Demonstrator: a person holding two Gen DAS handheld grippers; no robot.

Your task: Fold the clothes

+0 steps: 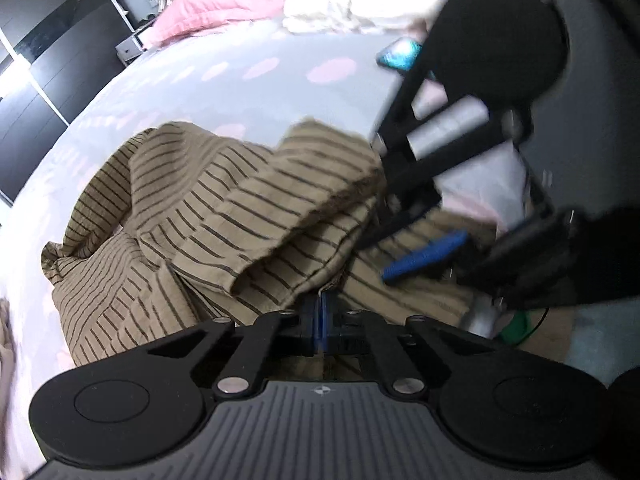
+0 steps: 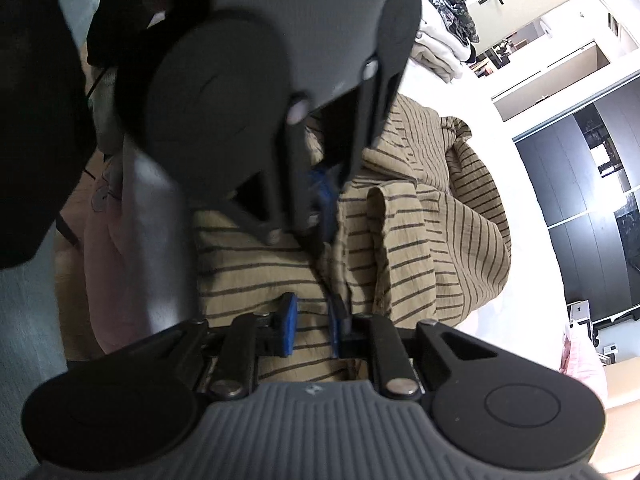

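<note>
Closest in, left gripper (image 1: 322, 312): blue pads pressed flat together, pinching a fold of the tan striped shirt (image 1: 224, 216) at its near edge. Right gripper (image 2: 313, 322) just beside it, jaws narrowed around a ridge of the same cloth; whether the pads press it, cannot tell. Shirt lies rumpled near the edge of a bed, on a pale lilac sheet with pink spots (image 1: 248, 80). Pink pillow (image 1: 224, 4) and heap of white laundry (image 1: 360, 4) at the far end. Phone (image 1: 400, 54) on the sheet. Dark wardrobe doors (image 2: 592, 208) along the wall
</note>
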